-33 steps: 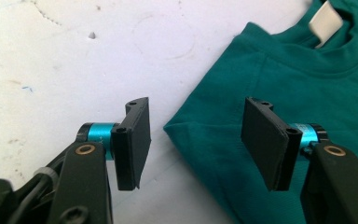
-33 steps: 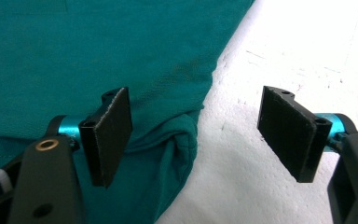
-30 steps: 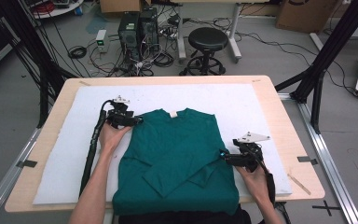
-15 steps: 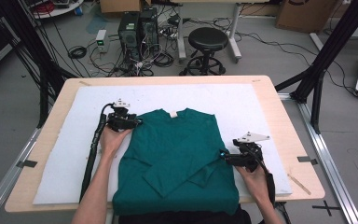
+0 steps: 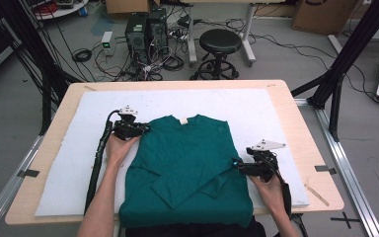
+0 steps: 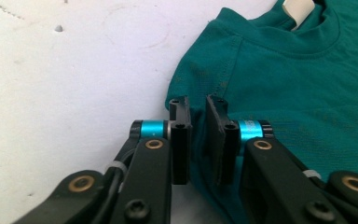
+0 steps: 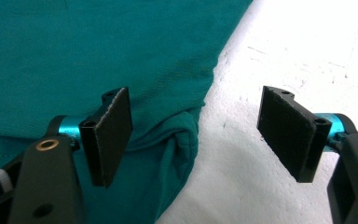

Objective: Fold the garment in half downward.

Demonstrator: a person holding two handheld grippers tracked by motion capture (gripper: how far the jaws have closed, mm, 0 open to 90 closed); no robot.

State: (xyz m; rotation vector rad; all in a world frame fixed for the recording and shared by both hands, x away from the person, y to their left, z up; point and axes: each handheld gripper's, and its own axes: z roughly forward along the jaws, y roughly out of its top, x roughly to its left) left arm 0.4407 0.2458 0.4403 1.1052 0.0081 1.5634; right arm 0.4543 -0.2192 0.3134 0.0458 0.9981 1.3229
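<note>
A: Jaws first. Left gripper (image 6: 197, 140) has just been closing, pads nearly together with the shoulder edge of the green shirt (image 5: 187, 163) pinched between them. I'd call it clamped on the fabric.

B: Right gripper (image 7: 205, 135)?

A: Jaws wide apart. Shirt's side edge, a small bunched fold, lies between them, nearer the left pad (image 7: 114, 128). No pad presses on it.

B: Where's the shirt overall?

A: Flat on the white mat (image 5: 276, 113), collar away from the person, sleeves folded in across the front. Left jaws sit at the shoulder corner, collar label (image 6: 298, 9) just beyond and to their right. Right jaws straddle the hem-side edge, bare mat under the far pad.

B: Step in hand?

A: Looks like gripping both sides for a fold. Advice: right should slide further over the edge before closing so both layers get caught, not just the bunched lip. Left should keep its bite deep enough past the seam. Lift both together, else the folded sleeves slip.
</note>
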